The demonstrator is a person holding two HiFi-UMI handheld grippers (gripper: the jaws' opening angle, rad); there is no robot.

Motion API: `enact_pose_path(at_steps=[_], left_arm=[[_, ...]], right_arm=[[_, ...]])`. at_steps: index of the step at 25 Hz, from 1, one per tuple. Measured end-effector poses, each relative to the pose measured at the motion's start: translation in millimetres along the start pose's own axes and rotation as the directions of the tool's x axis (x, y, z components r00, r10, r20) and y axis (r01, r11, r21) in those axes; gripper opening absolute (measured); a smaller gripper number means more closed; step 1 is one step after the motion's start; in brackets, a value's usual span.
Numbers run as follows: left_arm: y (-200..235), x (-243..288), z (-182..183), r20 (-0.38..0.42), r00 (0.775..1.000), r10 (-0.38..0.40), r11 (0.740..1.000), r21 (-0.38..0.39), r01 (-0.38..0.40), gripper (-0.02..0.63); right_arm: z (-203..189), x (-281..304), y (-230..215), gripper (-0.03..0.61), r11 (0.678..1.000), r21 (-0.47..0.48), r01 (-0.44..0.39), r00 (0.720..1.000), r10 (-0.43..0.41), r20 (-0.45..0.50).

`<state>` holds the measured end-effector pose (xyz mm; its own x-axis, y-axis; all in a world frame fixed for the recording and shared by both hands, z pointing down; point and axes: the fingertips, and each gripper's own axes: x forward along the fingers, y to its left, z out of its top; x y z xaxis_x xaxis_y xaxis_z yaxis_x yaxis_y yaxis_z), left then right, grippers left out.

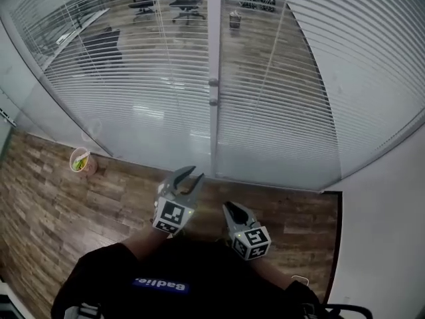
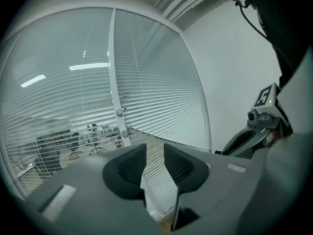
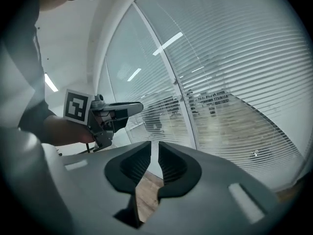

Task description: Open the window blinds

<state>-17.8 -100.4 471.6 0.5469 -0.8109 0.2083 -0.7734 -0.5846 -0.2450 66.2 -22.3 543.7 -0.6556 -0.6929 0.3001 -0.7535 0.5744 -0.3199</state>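
White slatted blinds [image 1: 146,92] hang lowered over a curved glass wall, in two panels on either side of a white post [image 1: 214,121]. The slats stand partly tilted, so an office with chairs shows through them. Two small knobs [image 1: 213,83] sit on the post. My left gripper [image 1: 188,177] is held short of the glass just left of the post, open with nothing between its jaws. My right gripper [image 1: 229,208] sits lower and to the right, its jaws a narrow slit apart and empty. The blinds [image 2: 156,97] fill the left gripper view, and the blinds [image 3: 234,82] fill the right one.
A wood-plank floor [image 1: 60,205] runs up to the glass. A small cup with green contents [image 1: 80,160] stands on it at the left, near the wall's foot. A white wall [image 1: 392,211] closes the right side, with a dark strip [image 1: 337,238] along its base.
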Motion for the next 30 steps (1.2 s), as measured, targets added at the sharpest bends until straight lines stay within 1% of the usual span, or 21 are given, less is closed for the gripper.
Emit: enact_pose_path(at_steps=[3,7,12,14,16,18,20,23,25,28,30], left_arm=[[-11,-10,-5,0.002,1.0,-0.03,1.0,-0.007,0.03,0.104],[-34,-20,-19,-0.004,0.995,-0.097,0.995,-0.015,0.097,0.092],[-46,-59,-34,0.005,0.983,-0.182,0.982,-0.046,0.183,0.089],[-44,-80,-49,0.005,0.978,-0.208,0.974,-0.088,0.208,0.086],[-37,-98,-74,-0.009,0.97,-0.241,0.953,-0.188,0.235,0.081],[-31,-115,-93,-0.016,0.964,-0.267,0.923,-0.291,0.251,0.074],[-34,-133,-100,-0.01,0.958,-0.287,0.9,-0.345,0.267,0.072],[-41,-149,-100,0.006,0.945,-0.326,0.873,-0.381,0.304,0.069],[-40,-155,-98,0.02,0.937,-0.348,0.863,-0.384,0.329,0.067],[-44,-161,-96,0.039,0.926,-0.377,0.854,-0.373,0.363,0.06],[-46,-165,-93,0.049,0.92,-0.388,0.845,-0.379,0.377,0.033]], right_arm=[[1,0,4,0.051,1.0,-0.023,-0.001,1.0,0.001,0.007],[3,-8,3,0.051,0.999,-0.028,0.043,0.998,-0.042,0.043],[5,-7,39,0.051,0.996,-0.051,0.074,0.996,-0.072,0.053],[-6,-2,58,0.049,0.995,-0.057,0.077,0.997,-0.075,0.036],[-22,7,77,0.051,0.995,-0.06,0.081,0.997,-0.08,0.011],[-34,10,94,0.051,0.993,-0.073,0.09,0.996,-0.091,-0.01],[-43,2,107,0.051,0.991,-0.075,0.107,0.994,-0.109,-0.025],[-49,-8,116,0.051,0.989,-0.061,0.136,0.99,-0.139,-0.037],[-44,-5,122,0.051,0.987,-0.075,0.141,0.989,-0.143,-0.032],[-38,0,130,0.049,0.988,-0.106,0.115,0.993,-0.118,-0.019],[-32,1,133,0.049,0.988,-0.12,0.097,0.995,-0.099,-0.01]])
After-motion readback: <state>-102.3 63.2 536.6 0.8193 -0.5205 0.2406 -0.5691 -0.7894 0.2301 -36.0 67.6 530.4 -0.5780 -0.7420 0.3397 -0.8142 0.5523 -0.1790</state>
